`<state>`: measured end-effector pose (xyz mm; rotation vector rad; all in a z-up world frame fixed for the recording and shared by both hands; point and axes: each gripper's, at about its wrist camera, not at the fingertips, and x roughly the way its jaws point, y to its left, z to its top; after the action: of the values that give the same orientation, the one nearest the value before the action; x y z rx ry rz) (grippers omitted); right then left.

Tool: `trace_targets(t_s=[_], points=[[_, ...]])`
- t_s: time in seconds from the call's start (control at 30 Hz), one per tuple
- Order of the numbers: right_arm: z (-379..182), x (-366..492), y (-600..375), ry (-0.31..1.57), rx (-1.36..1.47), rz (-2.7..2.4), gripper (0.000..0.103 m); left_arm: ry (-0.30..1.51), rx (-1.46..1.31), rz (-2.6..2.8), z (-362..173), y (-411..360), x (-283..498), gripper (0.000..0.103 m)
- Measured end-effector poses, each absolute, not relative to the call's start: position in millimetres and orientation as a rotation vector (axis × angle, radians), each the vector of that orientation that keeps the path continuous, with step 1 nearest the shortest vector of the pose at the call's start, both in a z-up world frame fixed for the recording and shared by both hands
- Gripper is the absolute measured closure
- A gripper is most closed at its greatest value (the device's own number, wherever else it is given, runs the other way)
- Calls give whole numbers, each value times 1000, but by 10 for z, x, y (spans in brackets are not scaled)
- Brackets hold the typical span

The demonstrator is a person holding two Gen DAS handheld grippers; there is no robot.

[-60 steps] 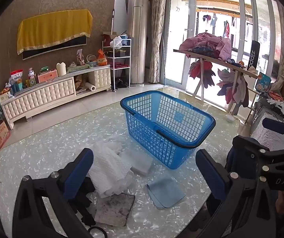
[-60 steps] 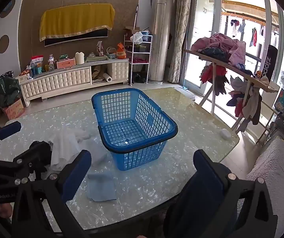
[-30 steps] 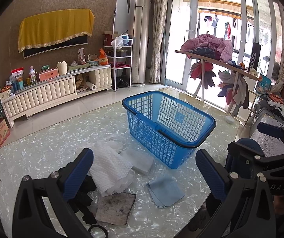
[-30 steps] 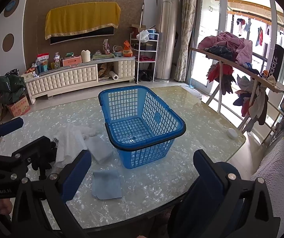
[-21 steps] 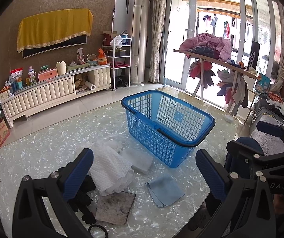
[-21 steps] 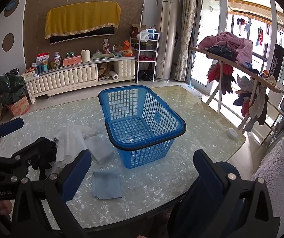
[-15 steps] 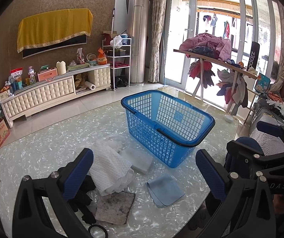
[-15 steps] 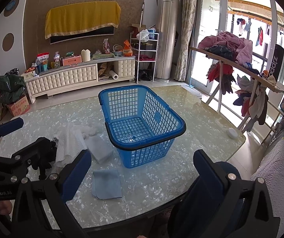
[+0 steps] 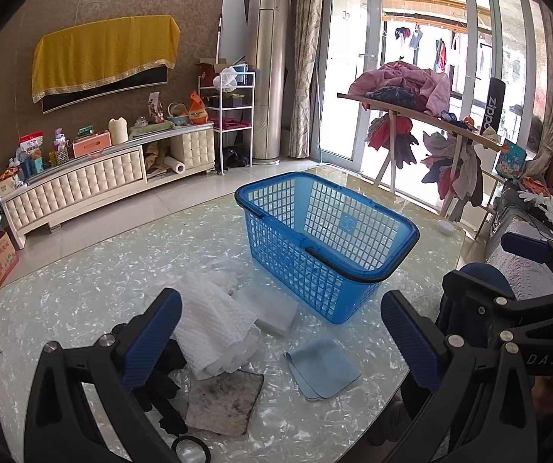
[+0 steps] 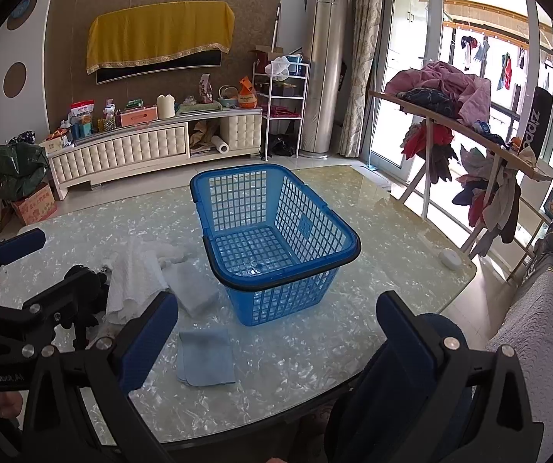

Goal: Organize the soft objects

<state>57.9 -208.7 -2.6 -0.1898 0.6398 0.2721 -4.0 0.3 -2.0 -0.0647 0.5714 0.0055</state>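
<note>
Both grippers hang side by side, fingers spread wide and gripping nothing. The left gripper [image 9: 282, 343] shows blue pads [image 9: 153, 337] well apart; the right gripper [image 10: 276, 343] matches it, its blue fingers [image 10: 405, 333] likewise parted. Each appears in the other's view.
</note>
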Motion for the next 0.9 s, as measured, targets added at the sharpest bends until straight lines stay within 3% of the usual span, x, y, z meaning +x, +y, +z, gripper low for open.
trace_targets(t_s=[0.9], points=[[-22,563,-2078,646,-193,282,0,578,-69,12,-10,41,-30,0]])
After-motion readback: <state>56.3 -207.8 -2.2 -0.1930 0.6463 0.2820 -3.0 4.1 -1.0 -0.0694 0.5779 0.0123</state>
